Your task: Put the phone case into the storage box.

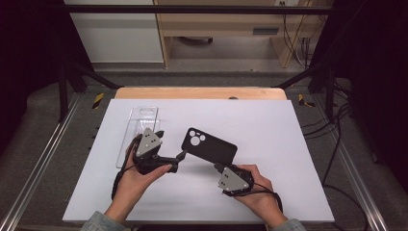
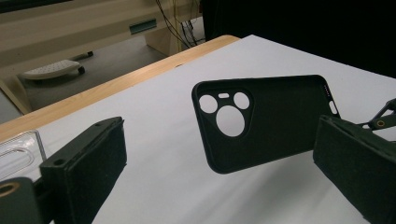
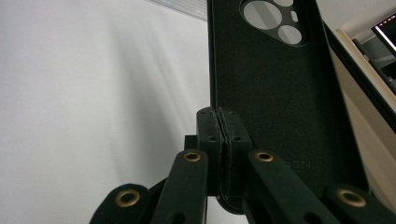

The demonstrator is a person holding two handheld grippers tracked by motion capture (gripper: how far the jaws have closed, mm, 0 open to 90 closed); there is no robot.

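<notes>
1. Black soft phone case with round camera cutouts (image 1: pixel 210 146) is held up above the white table sheet (image 1: pixel 269 130), open inner side up, cutout end toward the left gripper.
2. Right gripper (image 3: pixel 218 122): jaws pinched together on the case's edge near its lower end; the right gripper view shows the pads meeting with the case wall between them. The case's bottom corner is hidden behind the linkage there.
3. Left gripper (image 1: pixel 181 155): jaws spread wide, holding nothing. In the left gripper view the case sits between the two pads, apart from both; its right end is covered by the right-hand pad.
4. Clear plastic phone case (image 1: pixel 138 132) lies flat at the sheet's left, near end hidden by the left gripper's grey plate.
5. Wooden table edge (image 1: pixel 199 93) shows beyond the sheet.
</notes>
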